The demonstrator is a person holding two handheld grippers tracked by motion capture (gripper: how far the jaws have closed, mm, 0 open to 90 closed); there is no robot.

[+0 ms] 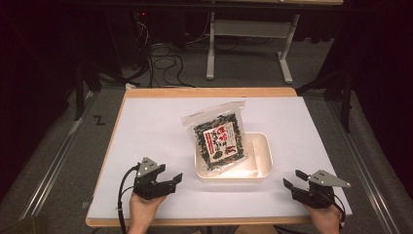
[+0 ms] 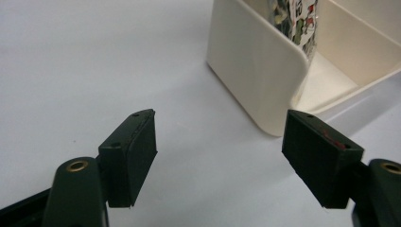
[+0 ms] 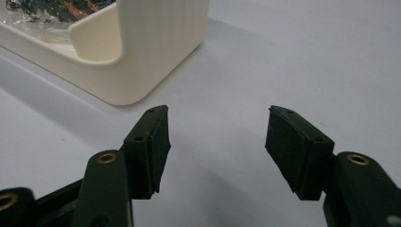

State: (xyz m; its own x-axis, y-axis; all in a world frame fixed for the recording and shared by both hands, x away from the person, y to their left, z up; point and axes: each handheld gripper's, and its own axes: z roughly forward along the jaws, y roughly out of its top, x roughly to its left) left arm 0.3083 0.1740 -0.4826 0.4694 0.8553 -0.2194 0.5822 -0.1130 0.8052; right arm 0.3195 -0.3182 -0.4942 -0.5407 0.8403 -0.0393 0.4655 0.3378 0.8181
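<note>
A clear bag of dark dried food with a red and white label (image 1: 220, 140) lies tilted in a cream plastic tray (image 1: 262, 146) at the middle of the white table top; its upper end sticks out past the tray's far left rim. My left gripper (image 1: 174, 181) rests near the front edge, left of the tray, open and holding nothing. In the left gripper view the tray corner (image 2: 265, 71) stands just beyond the gripper (image 2: 222, 151). My right gripper (image 1: 293, 179) sits right of the tray, also open and bare. The tray's corner (image 3: 156, 52) lies ahead and left of that gripper (image 3: 217, 142).
The white table top (image 1: 156, 126) has bare room left, right and behind the tray. A wooden edge (image 1: 209, 92) runs along the back. Beyond the table are cables (image 1: 163, 63) on the carpet and a grey desk frame (image 1: 248, 39).
</note>
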